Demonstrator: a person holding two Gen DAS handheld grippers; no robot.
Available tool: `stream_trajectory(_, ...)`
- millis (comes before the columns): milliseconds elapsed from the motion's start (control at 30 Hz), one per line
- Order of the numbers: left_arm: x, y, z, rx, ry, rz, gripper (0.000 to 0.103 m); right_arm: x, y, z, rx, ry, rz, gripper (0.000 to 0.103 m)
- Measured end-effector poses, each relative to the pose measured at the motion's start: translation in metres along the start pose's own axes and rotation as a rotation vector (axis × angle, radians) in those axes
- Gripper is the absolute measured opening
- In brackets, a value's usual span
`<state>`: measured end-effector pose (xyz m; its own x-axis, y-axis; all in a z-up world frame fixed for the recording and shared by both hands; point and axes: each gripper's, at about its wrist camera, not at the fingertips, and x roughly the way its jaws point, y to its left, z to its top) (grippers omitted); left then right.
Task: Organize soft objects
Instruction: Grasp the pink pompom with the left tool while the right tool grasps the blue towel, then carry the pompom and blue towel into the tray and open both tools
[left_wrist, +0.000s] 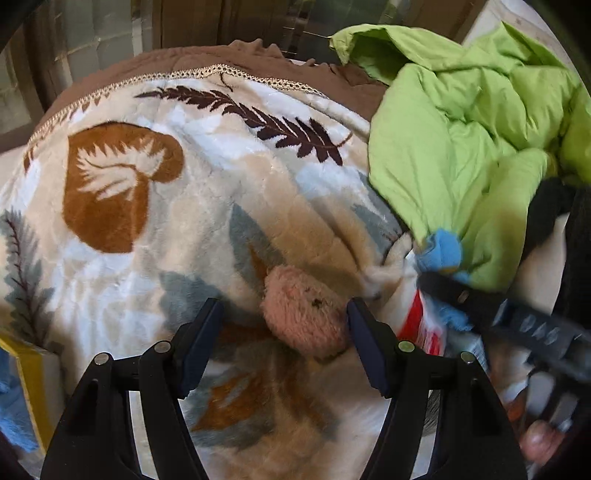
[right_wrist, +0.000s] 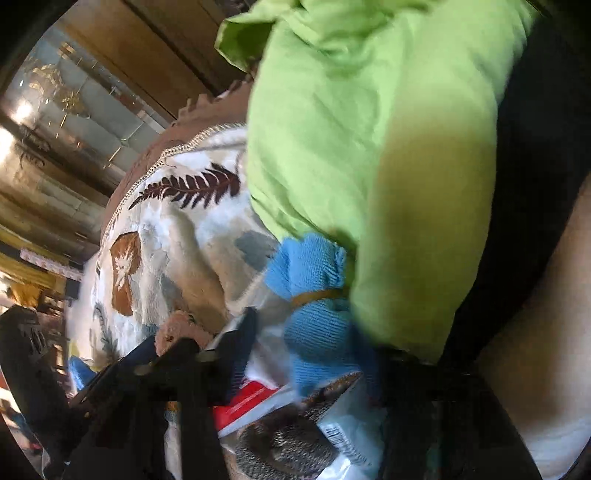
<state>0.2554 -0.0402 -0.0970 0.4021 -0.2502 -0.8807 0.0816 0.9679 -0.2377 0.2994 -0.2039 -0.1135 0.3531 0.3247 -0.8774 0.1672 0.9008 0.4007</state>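
From the left wrist camera we look down on a leaf-patterned plush blanket, where our left gripper stands with its jaws wide apart, one finger to each side of a small pink fuzzy toy that lies on the pile; the right-hand pad is just beside or touching the toy's flank, the other well clear. To the right, a crumpled lime-green cloth is heaped over the blanket's edge, and the right gripper reaches in blurred beneath it, next to a blue knitted piece and a red-and-white package. The risk, as we judge it, is that closing off-centre would squeeze the toy out sideways or pinch up a fold of blanket with it. From the right wrist camera the picture is tilted and smeared: the green cloth fills the upper frame and the blue knitted piece, cinched by a tan band, hangs close before the lens. We cannot tell how the right jaws stand, since the fingers are lost in dark blur at the lower edge. The left gripper shows at lower left, straddling the pink toy, with the package near it. Here we judge that the two tools, working so close together, could collide or snag the green cloth.
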Motion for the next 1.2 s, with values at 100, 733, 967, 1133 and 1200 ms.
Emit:
stream_trajectory(100,0.004,0.0,0.003,-0.013,0.007,-0.001,0.069,-0.002,-0.007,-0.004,0.007,-0.013,0.034,0.025)
stream_trajectory(733,-0.027,0.029,-0.02,-0.095,0.023,-0.04,0.023,-0.106,0.01,-0.047,-0.048,-0.138,0.213,0.024)
stream_trajectory(967,-0.06,0.058,-0.043,-0.154,0.015,-0.061,0.022,-0.121,0.029,-0.075,-0.079,-0.118,0.274,0.025)
stream_trajectory(1133,-0.107,0.079,-0.077,-0.144,0.0,-0.061,0.022,-0.112,0.071,-0.105,-0.145,-0.05,0.348,0.027)
stream_trajectory(1200,-0.129,0.094,-0.091,-0.137,-0.008,-0.046,0.022,-0.103,0.092,-0.118,-0.178,-0.017,0.37,0.027)
